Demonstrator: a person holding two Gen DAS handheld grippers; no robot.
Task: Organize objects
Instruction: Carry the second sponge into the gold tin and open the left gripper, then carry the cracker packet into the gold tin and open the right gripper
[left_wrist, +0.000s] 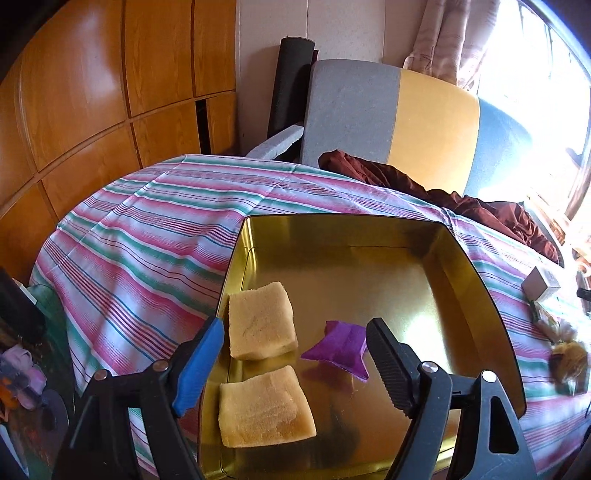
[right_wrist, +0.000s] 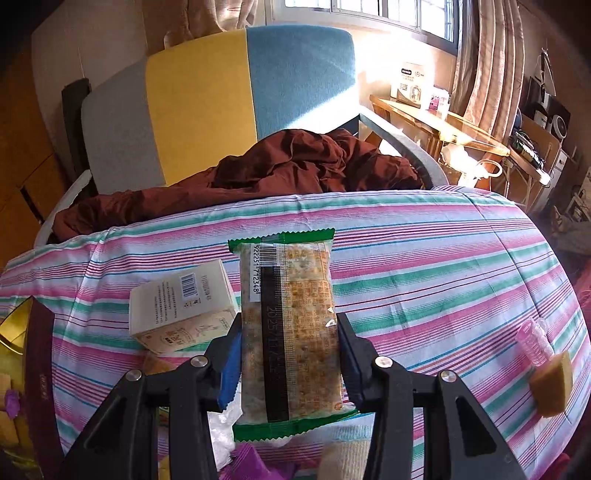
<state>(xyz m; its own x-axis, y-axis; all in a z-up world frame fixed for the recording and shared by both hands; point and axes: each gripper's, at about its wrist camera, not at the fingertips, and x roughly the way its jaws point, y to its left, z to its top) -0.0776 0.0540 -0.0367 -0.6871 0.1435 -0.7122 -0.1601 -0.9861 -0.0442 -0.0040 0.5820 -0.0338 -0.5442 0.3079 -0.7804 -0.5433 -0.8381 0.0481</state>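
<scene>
In the left wrist view a gold tin box (left_wrist: 476, 280) lies open on the striped tablecloth. Inside it are two yellow sponge pieces (left_wrist: 261, 321) (left_wrist: 265, 406) and a purple star-shaped pouch (left_wrist: 338, 349). My left gripper (left_wrist: 293, 332) is open and empty above the box's near part. In the right wrist view my right gripper (right_wrist: 290, 334) is shut on a green-edged cracker packet (right_wrist: 290, 328), held upright above the table. A white carton (right_wrist: 181, 306) lies just left of it. The tin's edge (right_wrist: 14, 328) shows at far left.
A pink plastic roller (right_wrist: 535, 339) and a yellow sponge piece (right_wrist: 552, 384) lie at the table's right. Purple and white items (right_wrist: 251, 465) lie under the right gripper. A brown garment (right_wrist: 295, 162) is draped on the chair (right_wrist: 207, 110) behind the table. A wooden wardrobe (left_wrist: 92, 103) stands to the left.
</scene>
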